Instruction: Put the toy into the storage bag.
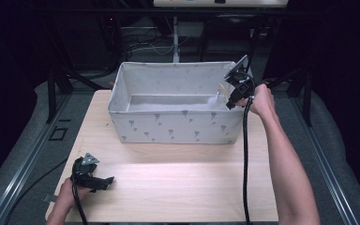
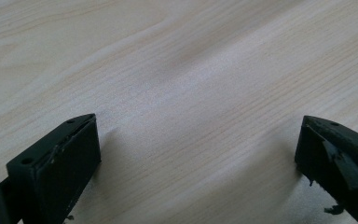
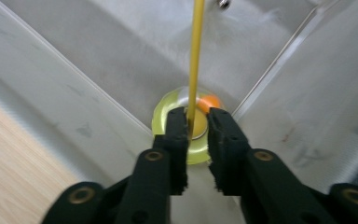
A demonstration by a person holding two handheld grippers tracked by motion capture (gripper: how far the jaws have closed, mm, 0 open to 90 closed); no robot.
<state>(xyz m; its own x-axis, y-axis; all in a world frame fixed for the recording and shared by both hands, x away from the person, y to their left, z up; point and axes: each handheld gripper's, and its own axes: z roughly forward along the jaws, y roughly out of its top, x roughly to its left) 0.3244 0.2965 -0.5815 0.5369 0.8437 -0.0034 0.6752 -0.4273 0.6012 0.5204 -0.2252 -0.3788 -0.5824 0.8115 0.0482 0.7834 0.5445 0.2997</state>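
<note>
My right gripper point(image 1: 229, 102) hangs over the right end of a grey fabric box point(image 1: 178, 126) and points down into it. In the right gripper view its jaws point(image 3: 196, 116) stand slightly apart. A thin yellow stick point(image 3: 196, 51) runs between them, against the left pad and clear of the right pad. Below the tips sits a round translucent yellow-green piece point(image 3: 165, 109) with an orange spot point(image 3: 209, 101), near a corner of the box point(image 3: 98, 56). My left gripper point(image 1: 108, 180) lies on the wooden table point(image 1: 178, 178) at the front left, open point(image 2: 198, 135), with nothing between its jaws.
The box with its small printed marks takes up the far half of the table, its rim point(image 1: 178, 65) well above the tabletop. Bare wood point(image 2: 191, 70) lies under the left gripper. Cables trail from both grippers toward the front edge. Dark stands and floor surround the table.
</note>
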